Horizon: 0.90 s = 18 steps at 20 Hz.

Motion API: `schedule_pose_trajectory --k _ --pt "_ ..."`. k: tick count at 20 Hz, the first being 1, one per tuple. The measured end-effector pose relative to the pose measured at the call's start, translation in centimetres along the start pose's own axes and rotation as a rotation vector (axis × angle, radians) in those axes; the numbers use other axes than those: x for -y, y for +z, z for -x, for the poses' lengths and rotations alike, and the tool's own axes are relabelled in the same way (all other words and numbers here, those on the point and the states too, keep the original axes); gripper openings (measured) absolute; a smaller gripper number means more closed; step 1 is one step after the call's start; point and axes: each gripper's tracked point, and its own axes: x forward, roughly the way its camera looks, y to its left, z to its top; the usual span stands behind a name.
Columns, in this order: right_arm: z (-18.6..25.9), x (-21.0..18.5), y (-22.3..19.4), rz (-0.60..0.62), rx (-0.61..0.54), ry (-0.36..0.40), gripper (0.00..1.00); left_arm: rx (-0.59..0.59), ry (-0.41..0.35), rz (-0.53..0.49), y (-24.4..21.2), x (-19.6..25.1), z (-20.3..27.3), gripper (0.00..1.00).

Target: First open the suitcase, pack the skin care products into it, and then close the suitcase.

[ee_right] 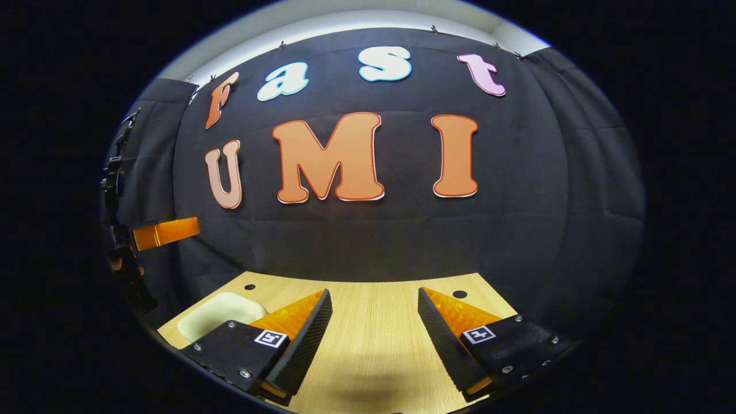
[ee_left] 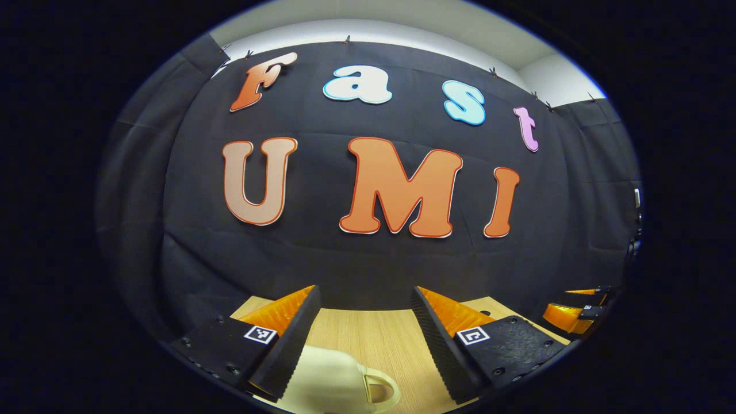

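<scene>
A cream suitcase (ee_left: 328,379) lies shut on the wooden table (ee_left: 374,339), right under my left gripper (ee_left: 365,290). Its looped handle (ee_left: 382,391) points toward the gap between the fingers. The left gripper is open, held above the case and touching nothing. In the right gripper view the same suitcase (ee_right: 221,313) sits at the table's left side, partly behind my left-hand finger. My right gripper (ee_right: 374,291) is open over bare wood, with nothing between its fingers. It also appears at the far right of the left gripper view (ee_left: 578,310).
The black cloth wall stands close behind the table's far edge. Two small round holes (ee_right: 249,286) (ee_right: 459,294) mark the tabletop (ee_right: 374,345) near that edge. The left gripper (ee_right: 164,230) hangs in the air at the far left of the right gripper view.
</scene>
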Motion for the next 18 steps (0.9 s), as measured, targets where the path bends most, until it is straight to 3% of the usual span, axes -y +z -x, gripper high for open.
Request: schedule_pose_trajectory --k 10,16,17,18 --pt "0.3 1.1 0.3 0.002 0.009 -0.015 0.95 -0.029 -0.012 0.042 -0.4 0.2 -0.2 0.98" --pt "-0.4 1.6 0.9 0.032 0.015 0.037 0.95 -0.046 0.008 0.078 -0.7 1.5 -0.3 0.97" --pt "-0.6 1.8 1.0 0.031 0.016 0.047 1.0 -0.045 0.014 0.071 -0.6 1.7 -0.2 0.97" --pt "-0.6 1.8 1.1 0.028 0.016 0.055 0.95 -0.046 0.023 0.066 -0.6 1.9 0.0 0.97"
